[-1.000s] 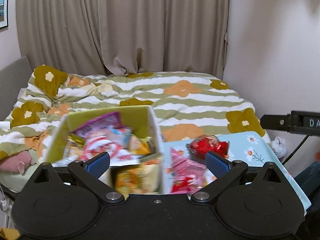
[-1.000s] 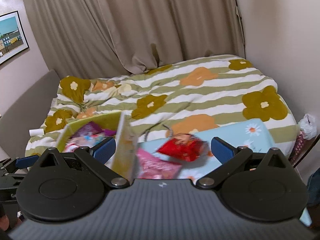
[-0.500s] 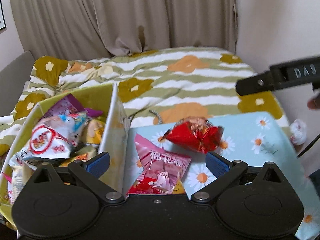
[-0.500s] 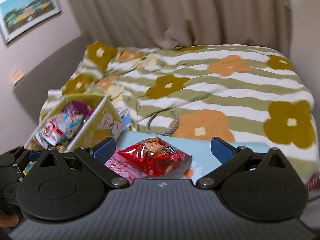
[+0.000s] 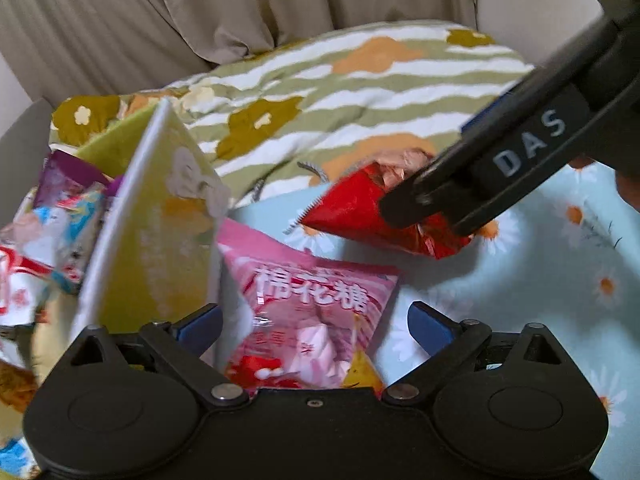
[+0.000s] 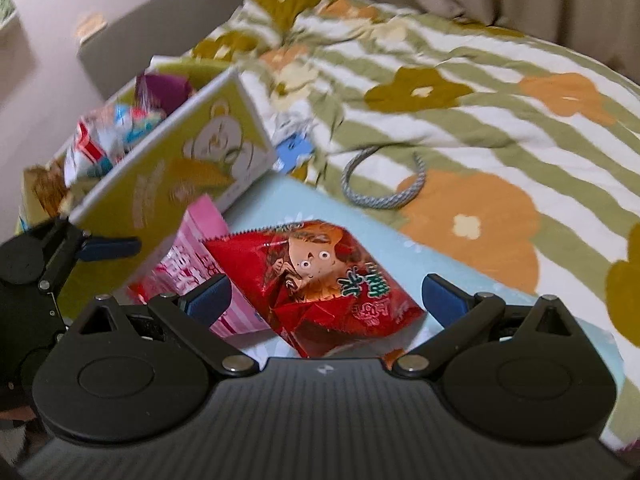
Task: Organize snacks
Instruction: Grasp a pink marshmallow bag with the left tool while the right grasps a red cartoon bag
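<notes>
A red snack bag (image 6: 320, 280) lies on the light blue daisy tabletop (image 6: 360, 220), between the open fingers of my right gripper (image 6: 324, 300). It also shows in the left wrist view (image 5: 360, 208), partly behind the right gripper's finger (image 5: 480, 176). A pink marshmallow bag (image 5: 312, 312) leans against the yellow-green snack box (image 5: 160, 224), between the open fingers of my left gripper (image 5: 314, 326). The box (image 6: 180, 176) holds several snack packs (image 6: 112, 132).
A bed with a green-striped flowered duvet (image 6: 460, 92) lies beyond the table. A grey braided cord (image 6: 380, 184) rests on it. Beige curtains (image 5: 200, 12) hang behind. A grey headboard (image 6: 160, 28) stands at the left.
Both grippers have moved forward and down toward the table. The right gripper now straddles the red bag; the left gripper now straddles the pink bag.
</notes>
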Motion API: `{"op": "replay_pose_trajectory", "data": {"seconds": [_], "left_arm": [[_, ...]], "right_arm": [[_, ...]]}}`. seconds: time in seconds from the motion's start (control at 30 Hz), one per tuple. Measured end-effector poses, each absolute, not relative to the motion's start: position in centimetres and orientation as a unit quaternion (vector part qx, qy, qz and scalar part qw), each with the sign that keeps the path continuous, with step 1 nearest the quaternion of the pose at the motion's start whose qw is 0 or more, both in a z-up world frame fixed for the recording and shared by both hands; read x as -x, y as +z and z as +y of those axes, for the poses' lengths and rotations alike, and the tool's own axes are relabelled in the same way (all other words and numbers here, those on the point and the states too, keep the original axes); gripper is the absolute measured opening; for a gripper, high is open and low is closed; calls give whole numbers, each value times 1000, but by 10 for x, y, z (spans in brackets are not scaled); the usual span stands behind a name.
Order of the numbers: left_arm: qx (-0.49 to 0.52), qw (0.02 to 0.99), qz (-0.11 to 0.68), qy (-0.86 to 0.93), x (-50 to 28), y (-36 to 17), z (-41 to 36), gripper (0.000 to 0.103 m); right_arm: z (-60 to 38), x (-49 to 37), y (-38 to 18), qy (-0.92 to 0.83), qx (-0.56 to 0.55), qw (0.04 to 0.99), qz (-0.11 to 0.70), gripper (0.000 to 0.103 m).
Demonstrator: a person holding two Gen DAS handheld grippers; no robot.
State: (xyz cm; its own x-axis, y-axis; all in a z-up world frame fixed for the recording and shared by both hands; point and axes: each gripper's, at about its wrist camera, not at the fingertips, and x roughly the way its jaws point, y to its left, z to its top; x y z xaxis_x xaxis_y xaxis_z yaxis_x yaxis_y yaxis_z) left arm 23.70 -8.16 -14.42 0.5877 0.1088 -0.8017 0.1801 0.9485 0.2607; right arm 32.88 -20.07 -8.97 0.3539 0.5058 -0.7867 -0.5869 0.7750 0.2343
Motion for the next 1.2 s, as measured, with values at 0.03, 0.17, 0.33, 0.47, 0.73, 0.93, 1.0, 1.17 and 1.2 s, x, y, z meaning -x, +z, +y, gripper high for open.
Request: {"op": "replay_pose_trajectory", "data": {"seconds": [0.03, 0.17, 0.33, 0.47, 0.73, 0.93, 1.0, 1.17, 1.2], "left_arm": [[-161, 874, 458, -19, -239, -149, -82, 99], [-159, 868, 471, -14, -246, -162, -78, 90], [-146, 873, 466, -20, -249, -164, -70, 75], [-136, 874, 466, -21, -248, -163, -66, 73], [-109, 873, 474, -15, -240, -161, -64, 73], [-103, 874, 474, -16, -233, -161, -62, 73], [-100, 875, 473, -16, -233, -160, -62, 72], [-94, 883, 460, -19, -223, -149, -63, 72], [-94, 885, 456, -20, -219, -146, -64, 72]], "right_arm": [[-197, -331, -94, 340, 50, 818, 462, 103], [-184, -341, -109, 361, 74, 806, 463, 103], [-174, -348, -121, 386, 77, 790, 470, 103], [-167, -349, -130, 386, 82, 784, 480, 103], [-171, -349, -135, 380, 57, 782, 490, 103], [-175, -342, -137, 379, 41, 784, 489, 89], [-179, -339, -136, 374, 33, 788, 489, 86], [-189, -324, -126, 360, 20, 801, 477, 81], [-191, -322, -123, 357, 16, 803, 476, 78]]}}
